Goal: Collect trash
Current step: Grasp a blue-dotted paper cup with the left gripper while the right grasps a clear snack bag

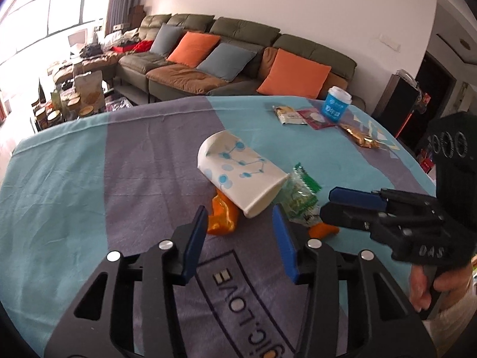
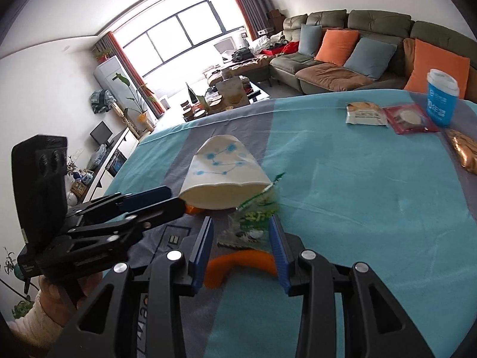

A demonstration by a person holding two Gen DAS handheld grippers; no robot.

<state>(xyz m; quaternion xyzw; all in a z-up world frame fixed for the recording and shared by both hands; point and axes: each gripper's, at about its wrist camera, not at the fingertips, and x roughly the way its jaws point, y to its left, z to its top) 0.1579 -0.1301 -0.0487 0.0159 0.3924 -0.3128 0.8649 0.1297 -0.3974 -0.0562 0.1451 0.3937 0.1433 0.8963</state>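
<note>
A white paper cup (image 1: 238, 173) (image 2: 223, 173) with blue dots lies on its side on the teal and grey cloth. An orange wrapper (image 1: 222, 217) sticks out from under it. A green wrapper (image 1: 301, 197) (image 2: 253, 217) leans against the cup's base, with another orange piece (image 1: 323, 229) (image 2: 238, 264) just in front. My left gripper (image 1: 240, 211) (image 2: 176, 200) is open, its tips either side of the cup's base without pressing it. My right gripper (image 2: 241, 220) (image 1: 326, 204) is open too. Its tips reach the green wrapper's edge, and nothing is pinched.
At the table's far right stand a blue takeaway cup (image 1: 335, 106) (image 2: 441, 101), a pale snack packet (image 1: 290, 115), a red packet (image 1: 316, 119) and a gold wrapper (image 1: 360, 138). The cloth (image 1: 89, 179) covers the table. Behind is a sofa (image 1: 238, 29) with cushions.
</note>
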